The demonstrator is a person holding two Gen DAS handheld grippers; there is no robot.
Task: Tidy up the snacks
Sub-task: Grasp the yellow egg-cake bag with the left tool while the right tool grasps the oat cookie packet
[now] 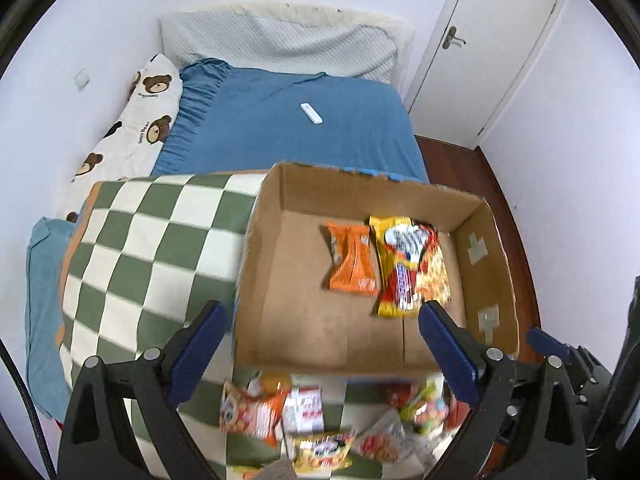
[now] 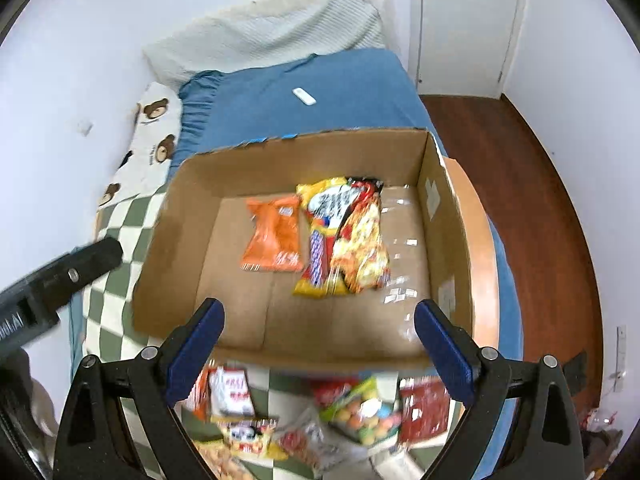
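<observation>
An open cardboard box (image 1: 264,280) (image 2: 180,216) sits on a green-and-white checkered blanket (image 1: 140,248) on the bed. Inside lie an orange snack packet (image 1: 352,264) (image 2: 276,240) and a yellow-and-red snack bag (image 1: 412,268) (image 2: 344,240), side by side. A pile of loose snack packets (image 1: 320,420) (image 2: 312,416) lies on the blanket in front of the box's near wall. My left gripper (image 1: 320,320) hovers open above the box's near edge, holding nothing. My right gripper (image 2: 318,316) is open too, empty, over the same edge. The left gripper's black body (image 2: 60,280) shows at the left of the right wrist view.
A blue sheet (image 1: 304,128) covers the bed, with a small white remote (image 1: 311,113) (image 2: 304,97) on it. A teddy-bear pillow (image 1: 136,120) lies by the left wall. A white door (image 1: 480,48) and a wooden floor (image 2: 520,200) are to the right.
</observation>
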